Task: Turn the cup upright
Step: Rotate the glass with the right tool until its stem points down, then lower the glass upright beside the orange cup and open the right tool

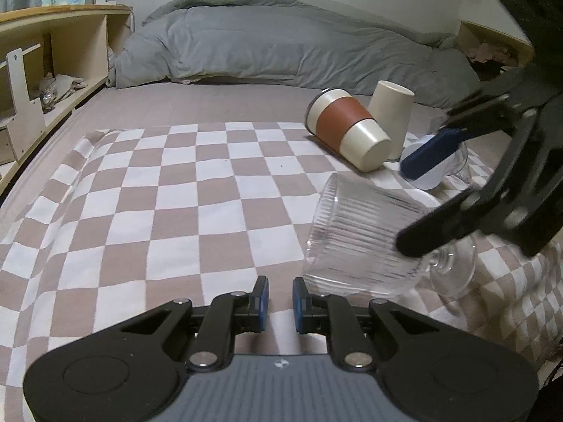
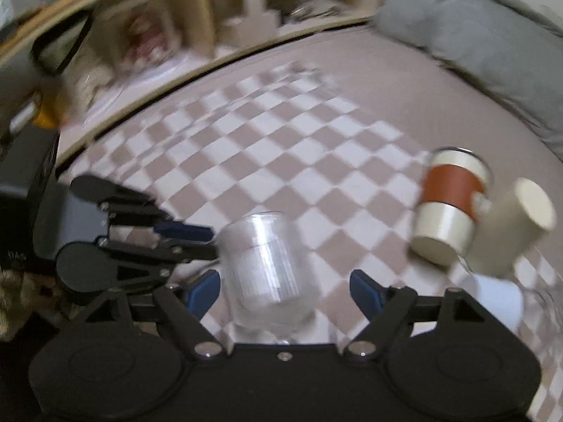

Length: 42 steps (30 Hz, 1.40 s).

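Observation:
A clear ribbed glass cup with a short stem (image 1: 366, 239) lies on its side on the checkered cloth (image 1: 176, 193), mouth toward the left. My right gripper (image 1: 404, 204) is open, one finger above the cup and one by its stem. In the right wrist view the glass cup (image 2: 267, 274) sits between the wide-open blue pads (image 2: 204, 290), not touched. My left gripper (image 1: 280, 299) is nearly closed and empty, just left of the cup's mouth; it also shows in the right wrist view (image 2: 207, 242).
A cream cup with a brown sleeve (image 1: 348, 130) lies on its side behind, against an upturned cream cup (image 1: 392, 116). A white cup (image 1: 427, 168) and another glass (image 1: 461, 161) lie beyond. Grey duvet (image 1: 281, 45) at the back, wooden shelves (image 1: 52, 63) on the left.

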Tool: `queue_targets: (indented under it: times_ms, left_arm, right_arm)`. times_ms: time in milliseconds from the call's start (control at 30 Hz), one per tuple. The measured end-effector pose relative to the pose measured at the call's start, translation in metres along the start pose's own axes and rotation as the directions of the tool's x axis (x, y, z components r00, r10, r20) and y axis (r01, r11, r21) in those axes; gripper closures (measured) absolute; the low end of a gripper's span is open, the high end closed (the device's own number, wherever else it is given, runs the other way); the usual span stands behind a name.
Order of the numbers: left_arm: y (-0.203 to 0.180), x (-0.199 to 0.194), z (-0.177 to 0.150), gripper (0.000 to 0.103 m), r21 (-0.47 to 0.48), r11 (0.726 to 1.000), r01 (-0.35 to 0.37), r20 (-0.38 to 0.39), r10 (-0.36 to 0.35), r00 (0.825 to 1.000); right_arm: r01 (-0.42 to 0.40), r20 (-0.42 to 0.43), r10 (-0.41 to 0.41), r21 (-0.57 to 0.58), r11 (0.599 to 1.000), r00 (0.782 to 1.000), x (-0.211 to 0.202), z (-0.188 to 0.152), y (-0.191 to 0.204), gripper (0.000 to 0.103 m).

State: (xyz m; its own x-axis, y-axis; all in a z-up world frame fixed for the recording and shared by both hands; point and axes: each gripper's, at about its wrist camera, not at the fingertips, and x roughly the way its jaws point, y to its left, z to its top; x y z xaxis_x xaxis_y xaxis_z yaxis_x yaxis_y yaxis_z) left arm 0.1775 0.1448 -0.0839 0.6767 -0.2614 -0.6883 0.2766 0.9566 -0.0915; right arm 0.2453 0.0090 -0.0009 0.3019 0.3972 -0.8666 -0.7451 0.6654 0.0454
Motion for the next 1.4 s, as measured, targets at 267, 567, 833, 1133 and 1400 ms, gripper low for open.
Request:
queue_targets:
  times_ms: [267,567,833,1133,1400]
  left_arm:
    - [0.018,-0.002,0.000,0.067,-0.060,0.998,-0.028,0.003,0.028,1.000]
    - [0.023,-0.010,0.002,0.057,-0.134,0.991,-0.020,-0.001,0.020,1.000]
    - [-0.011,-0.025,0.013,0.038,-0.106,0.994,0.030,0.047,-0.025,0.999]
    - [-0.042,-0.042,0.022,0.017,-0.071,0.997,0.009,0.113,-0.001,0.994]
    - [-0.060,-0.052,0.027,0.009,-0.062,0.998,0.001,0.148,0.008,0.989]
  right_arm:
    - [-0.011,-0.133,0.003,-0.063,0.998,0.991,0.050,0.027,0.007,0.027]
    - [0.016,-0.066,-0.018,-0.030,0.999,0.998,0.047,0.016,0.007,0.028]
    - [0.026,0.150,-0.049,0.150,0.988,0.988,-0.004,-0.025,-0.015,0.029]
    - [0.066,0.325,-0.163,0.290,0.955,0.932,-0.052,-0.088,-0.030,0.030]
    - [0.167,0.342,-0.310,0.388,0.906,0.887,-0.070,-0.128,-0.043,0.031]
